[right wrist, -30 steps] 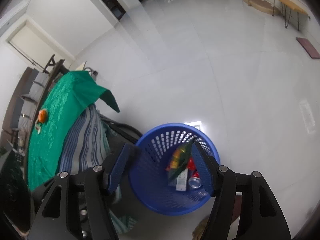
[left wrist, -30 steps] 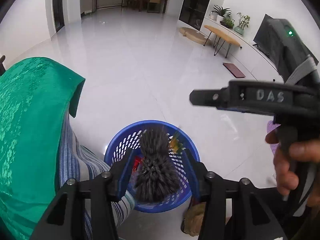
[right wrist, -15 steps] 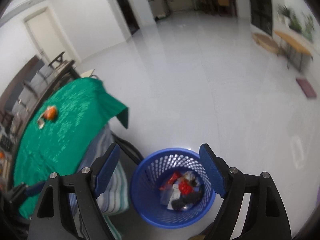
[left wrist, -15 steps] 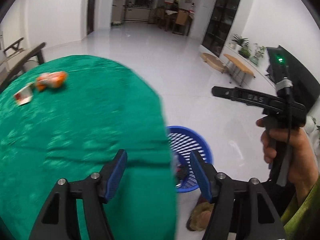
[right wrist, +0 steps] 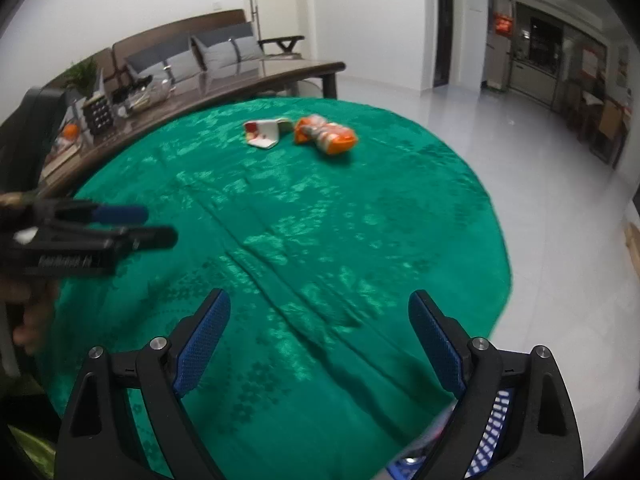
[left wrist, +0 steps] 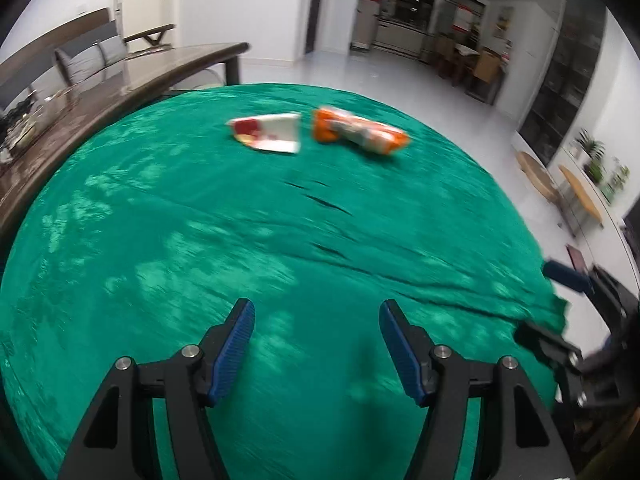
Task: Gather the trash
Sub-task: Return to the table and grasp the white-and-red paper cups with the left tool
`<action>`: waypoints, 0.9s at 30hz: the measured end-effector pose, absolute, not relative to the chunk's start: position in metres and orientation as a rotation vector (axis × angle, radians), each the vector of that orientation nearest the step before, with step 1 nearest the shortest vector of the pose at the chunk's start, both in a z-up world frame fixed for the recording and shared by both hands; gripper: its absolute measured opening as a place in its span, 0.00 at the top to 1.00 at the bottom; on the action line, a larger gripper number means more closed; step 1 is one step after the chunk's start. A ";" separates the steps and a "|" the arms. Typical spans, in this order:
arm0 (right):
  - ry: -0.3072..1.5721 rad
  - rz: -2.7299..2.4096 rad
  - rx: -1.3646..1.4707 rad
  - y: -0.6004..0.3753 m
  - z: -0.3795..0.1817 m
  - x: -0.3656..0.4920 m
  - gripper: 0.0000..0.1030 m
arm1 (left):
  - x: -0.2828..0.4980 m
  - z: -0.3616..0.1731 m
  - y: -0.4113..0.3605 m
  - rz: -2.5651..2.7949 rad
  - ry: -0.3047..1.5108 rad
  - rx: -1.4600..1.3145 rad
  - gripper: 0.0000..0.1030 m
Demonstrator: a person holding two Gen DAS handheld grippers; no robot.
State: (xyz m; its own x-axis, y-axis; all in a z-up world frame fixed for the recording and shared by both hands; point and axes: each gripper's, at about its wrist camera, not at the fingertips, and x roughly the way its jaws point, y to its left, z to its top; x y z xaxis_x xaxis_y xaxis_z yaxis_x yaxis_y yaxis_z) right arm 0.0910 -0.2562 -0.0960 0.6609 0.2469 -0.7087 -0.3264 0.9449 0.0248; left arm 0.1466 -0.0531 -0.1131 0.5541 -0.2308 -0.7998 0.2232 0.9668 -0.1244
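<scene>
Though both pieces look light, they should handle differently; going L to R on the green cloth point(left wrist: 200, 240), the white-and-red carton point(left wrist: 267, 133) comes first, w/ the orange wrapper point(left wrist: 360, 134) just beside it on the R, both lying well across the counter toward its far edge. Carton prob. thin card, half flattened, stiffish; best pinched across a flat flap or an open edge, as it may crush or skid on the cloth. Wrapper looks like crinkly film, soft, slippery, almost no weight; take it mid-body where it bunches, not at a sealed end.

Left tool point(left wrist: 314, 344) hangs over the near cloth, jaws about half spread, nothing between them; right tool point(right wrist: 320, 344) sits to its R, jaws very wide, having just been opening, also empty.

Room: cloth surface between tools and trash is bare, only some creases, so approach looks free; dark wooden table point(right wrist: 224, 80) w/ clutter runs close along the L side, so keep off it; R edge drops to open white floor point(right wrist: 540, 160); blue basket point(right wrist: 496, 436) peeks below the near R edge, close to the right tool.
</scene>
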 end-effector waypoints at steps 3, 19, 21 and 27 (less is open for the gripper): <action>0.810 0.327 -0.103 -0.258 -0.103 0.107 0.11 | 0.158 -0.113 -0.041 -0.234 0.944 -0.021 0.36; 0.872 0.350 -0.040 -0.254 -0.123 0.133 0.11 | 0.331 -0.100 -0.062 -0.573 0.824 0.551 0.36; 0.875 0.357 -0.028 -0.256 -0.122 0.132 0.11 | 0.341 -0.105 -0.066 -0.617 0.826 0.583 0.36; 0.891 0.384 0.000 -0.268 -0.117 0.133 0.10 | 0.370 -0.127 -0.068 -0.797 0.894 0.601 0.34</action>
